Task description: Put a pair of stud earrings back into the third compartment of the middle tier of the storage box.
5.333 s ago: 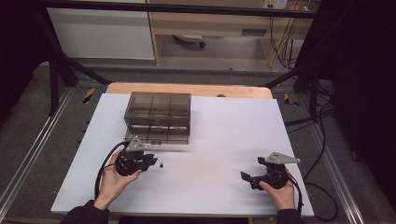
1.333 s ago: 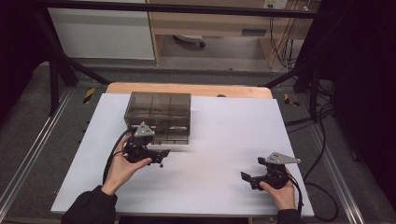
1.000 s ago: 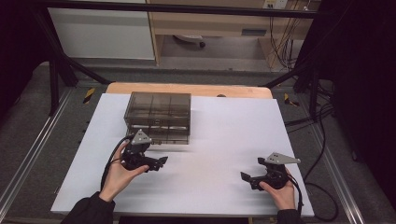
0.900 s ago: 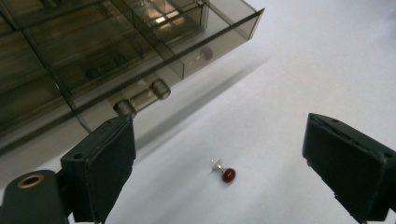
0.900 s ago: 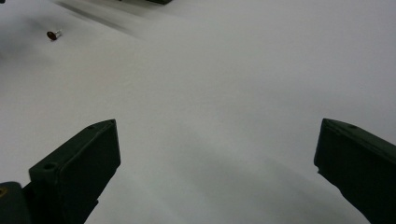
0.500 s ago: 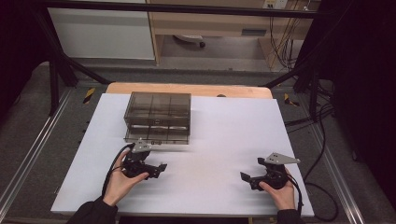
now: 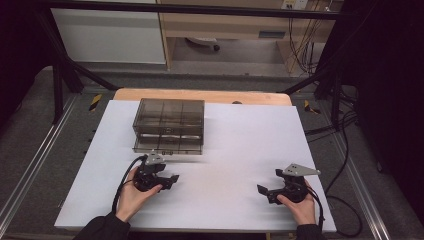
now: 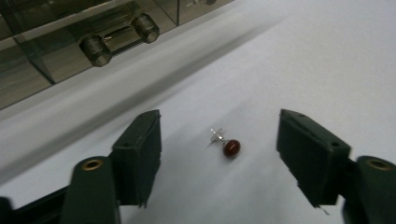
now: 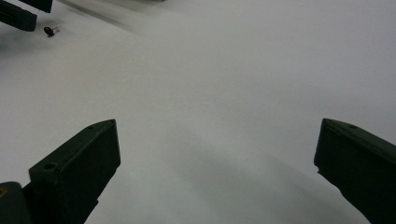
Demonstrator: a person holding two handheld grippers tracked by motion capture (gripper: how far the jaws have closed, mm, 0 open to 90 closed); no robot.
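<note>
Room was dim, dark at the edges; the white table [image 7: 240,150] was the only bright patch, lit from above. My left jaws looked soft up close, box [image 8: 56,51] behind blurred. Soft shadows, no glare.

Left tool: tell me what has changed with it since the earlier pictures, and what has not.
The left tool went up toward the smoky transparent plastic drawer box, then drew back toward the person and came down over the small dark-red bead earring with a silver post. Its jaws have just been closing, the earring between them, not yet gripped. The right tool, the box and the white table stayed put.
</note>
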